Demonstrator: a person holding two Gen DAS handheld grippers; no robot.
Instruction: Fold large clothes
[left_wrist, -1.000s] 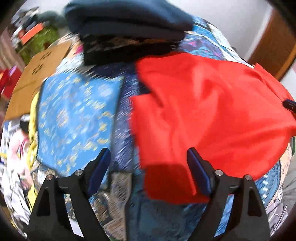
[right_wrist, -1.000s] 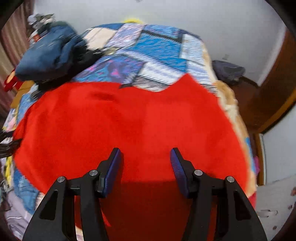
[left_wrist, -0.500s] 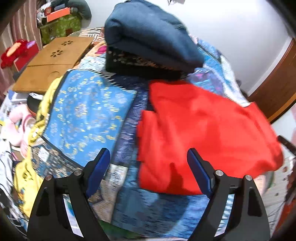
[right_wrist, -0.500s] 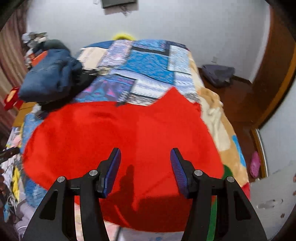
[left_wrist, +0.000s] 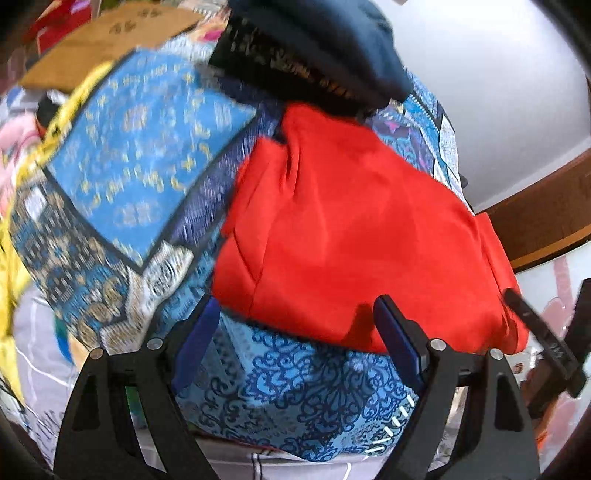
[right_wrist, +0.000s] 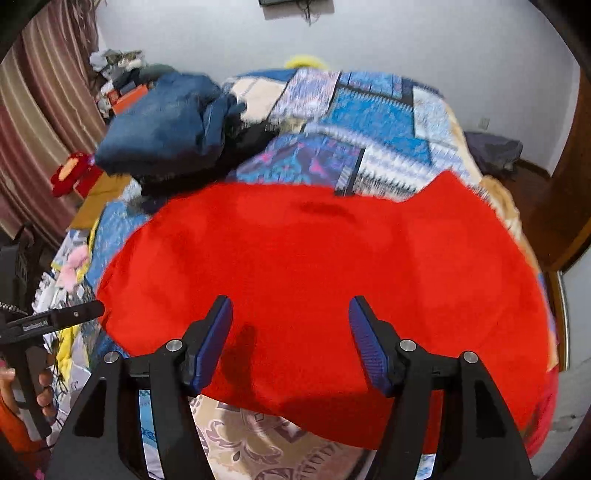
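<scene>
The red garment (right_wrist: 325, 288) lay partly folded on the patchwork bedspread (right_wrist: 354, 122), just in front of the pile of dark clothes (right_wrist: 166, 125). The left gripper (left_wrist: 295, 332) hung wide open and empty over the garment's near edge; the right gripper (right_wrist: 291, 325) was opening, nothing pinched. A neat next fold probably called for gripping both near corners evenly. No writing was legible.

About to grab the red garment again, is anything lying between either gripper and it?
Nothing visible does. The red garment lies bare on the bedspread before both the left gripper and right gripper.
</scene>
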